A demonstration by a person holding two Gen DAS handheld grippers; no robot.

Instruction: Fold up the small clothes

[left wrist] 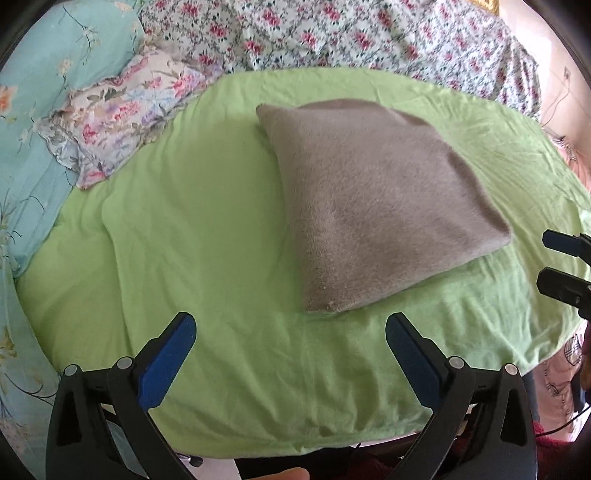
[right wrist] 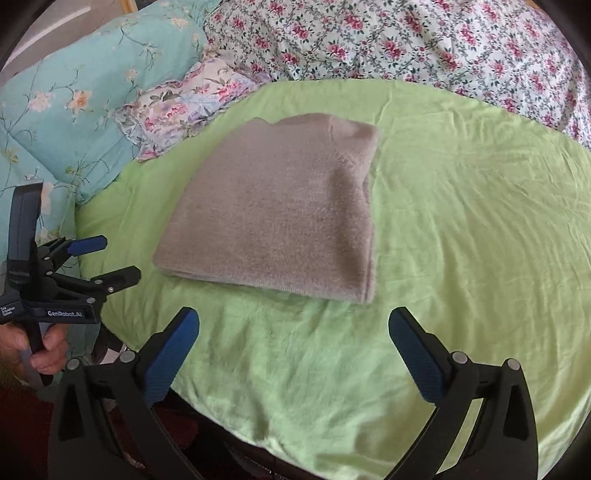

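A grey-brown knitted garment (left wrist: 373,199) lies folded into a neat rectangle on the light green sheet (left wrist: 207,221); it shows again in the right wrist view as the garment (right wrist: 273,218). My left gripper (left wrist: 291,325) hangs open just short of the garment's near corner, nothing between its blue pads. My right gripper (right wrist: 293,321) is open too, a little in front of the garment's near edge and apart from it. Each gripper shows at the edge of the other's view: the right gripper (left wrist: 546,258) and the left gripper (right wrist: 118,258), held by a hand (right wrist: 40,350).
A small floral pillow (left wrist: 125,118) and a turquoise quilt (left wrist: 48,85) lie at the left of the green sheet (right wrist: 461,221). A flowered cover (left wrist: 332,33) runs along the back. The sheet's front edge drops off near the grippers.
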